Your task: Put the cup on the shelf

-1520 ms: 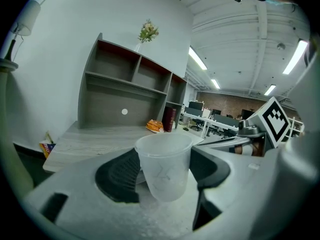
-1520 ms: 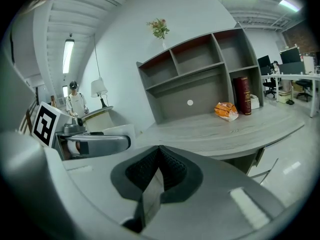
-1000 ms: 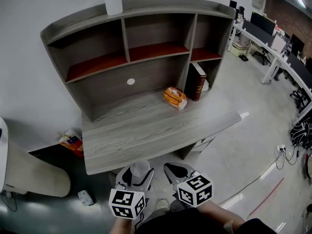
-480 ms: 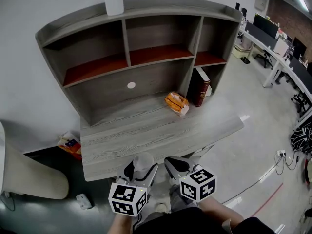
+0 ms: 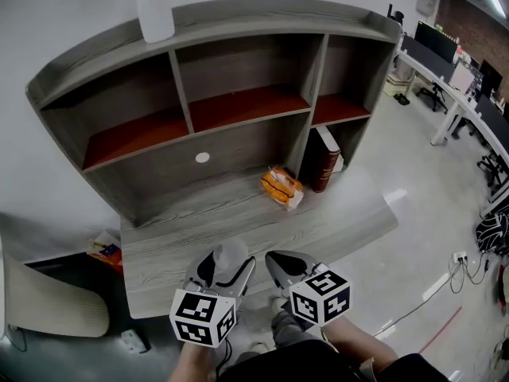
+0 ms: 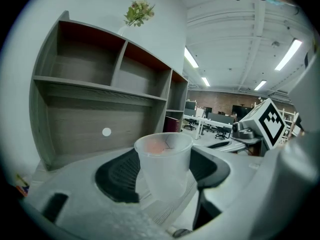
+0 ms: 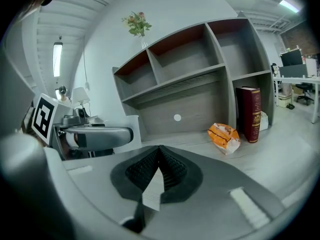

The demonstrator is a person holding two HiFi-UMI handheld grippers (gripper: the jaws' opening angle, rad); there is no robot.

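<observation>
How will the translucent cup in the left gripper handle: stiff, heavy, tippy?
The cup looks thin-walled and translucent, so it is probably light and easily squeezed out of shape. It tapers to a narrower base, so it may tip when set down.

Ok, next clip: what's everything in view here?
shelf unit: one, grey wood with red shelf tops, against the wall.
desk surface: one, grey wood, below the shelves.
vase: one, white, holding flowers, on the unit's top board.
packet: one, orange, on the desk surface beside the book.
book: one, dark red, upright in the lower right compartment.
cup: one, translucent, between the left claw's jaws.
left claw: one, grey, closed on the cup.
right claw: one, grey, jaws together, empty.
</observation>
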